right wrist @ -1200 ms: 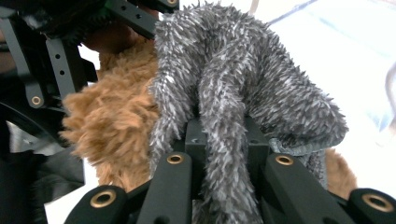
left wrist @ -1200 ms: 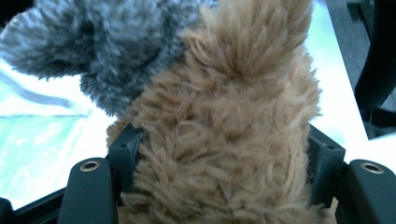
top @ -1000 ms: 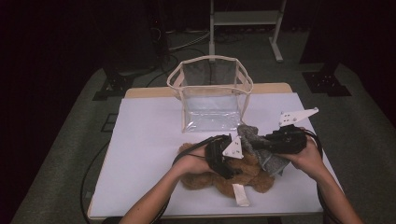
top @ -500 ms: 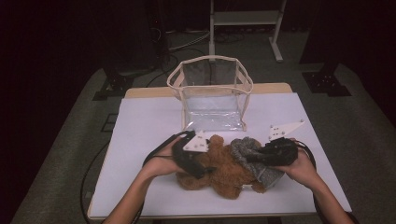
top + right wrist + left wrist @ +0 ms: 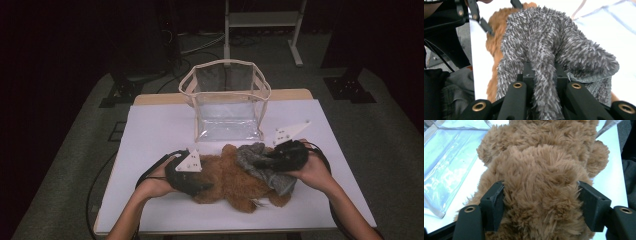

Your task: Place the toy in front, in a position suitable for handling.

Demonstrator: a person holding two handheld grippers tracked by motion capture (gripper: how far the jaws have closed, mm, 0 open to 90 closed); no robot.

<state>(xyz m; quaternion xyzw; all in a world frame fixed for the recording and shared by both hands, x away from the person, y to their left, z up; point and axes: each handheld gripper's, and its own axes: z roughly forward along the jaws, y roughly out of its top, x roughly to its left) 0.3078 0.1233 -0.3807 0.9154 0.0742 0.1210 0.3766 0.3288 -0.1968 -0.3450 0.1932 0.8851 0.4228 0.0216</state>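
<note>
On the white table (image 5: pixel 150 130), high view: brown plush teddy bear (image 5: pixel 230 180) lying near the front edge, grey fuzzy cloth (image 5: pixel 260 162) draped over its right end; clear plastic bag (image 5: pixel 227 100) upright behind. Left gripper (image 5: pixel 202 186) at bear's left end, right gripper (image 5: pixel 262 162) on cloth.

Left gripper view: jaws just closing, pressed into shaggy fur on both flanks.

Right gripper view: jaws narrow, pinching a fold of cloth.
</note>
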